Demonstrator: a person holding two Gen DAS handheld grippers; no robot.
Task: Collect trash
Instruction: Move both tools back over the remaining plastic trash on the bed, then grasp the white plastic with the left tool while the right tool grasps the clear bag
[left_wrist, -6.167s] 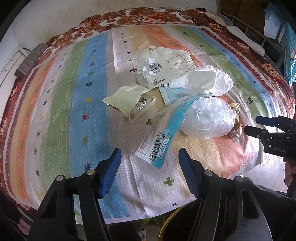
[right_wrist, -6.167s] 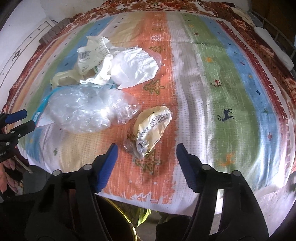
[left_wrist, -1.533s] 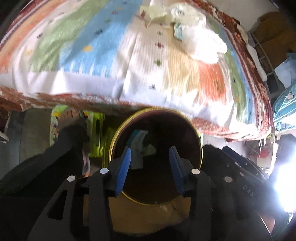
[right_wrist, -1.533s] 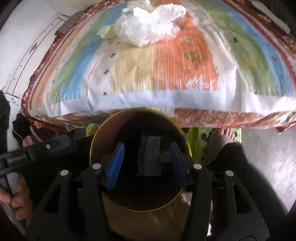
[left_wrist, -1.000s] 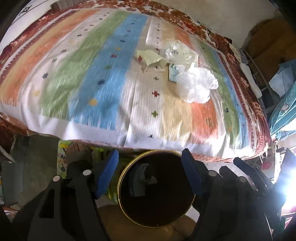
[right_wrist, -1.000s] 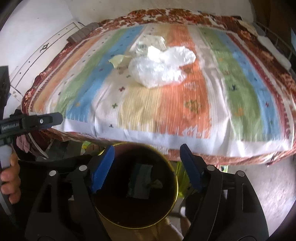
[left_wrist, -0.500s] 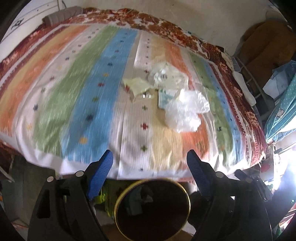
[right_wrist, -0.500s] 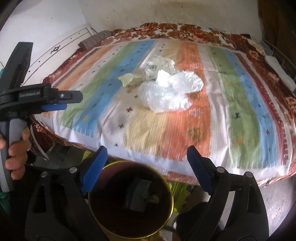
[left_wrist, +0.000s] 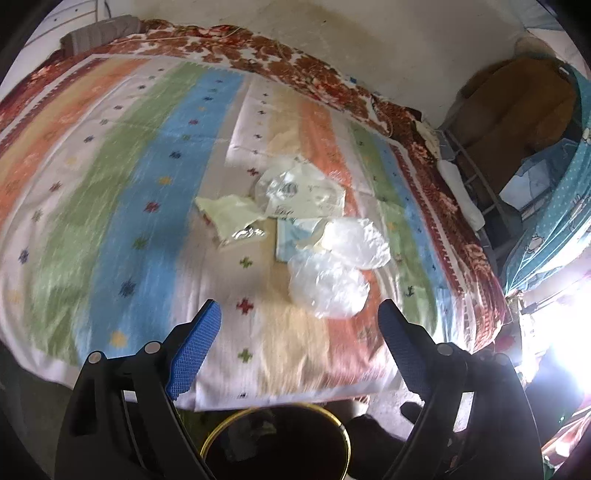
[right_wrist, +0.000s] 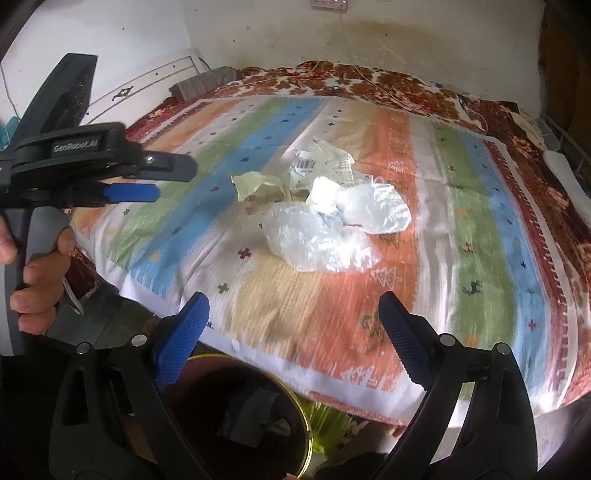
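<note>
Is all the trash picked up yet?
Not yet. Some wrappers already lie in the bin. The left gripper and right gripper are open and empty. A clear plastic bag, a white bag and a yellowish wrapper remain on the blanket.

Hidden, cropped, blurred bits

Bin (left_wrist: 275, 441) at 6 o'clock cut by bottom edge in both views; contents dark, unreadable. Striped blanket (left_wrist: 122, 206) motion-smeared, near edge worst. Blue-white packet (left_wrist: 291, 240) half under crumpled clear bags (left_wrist: 327, 286). Label print on wrapper (right_wrist: 306, 164) too small to read. Window glare at 4 o'clock washes out left view. Left gripper (right_wrist: 147, 177) cropped at 9 o'clock.
</note>
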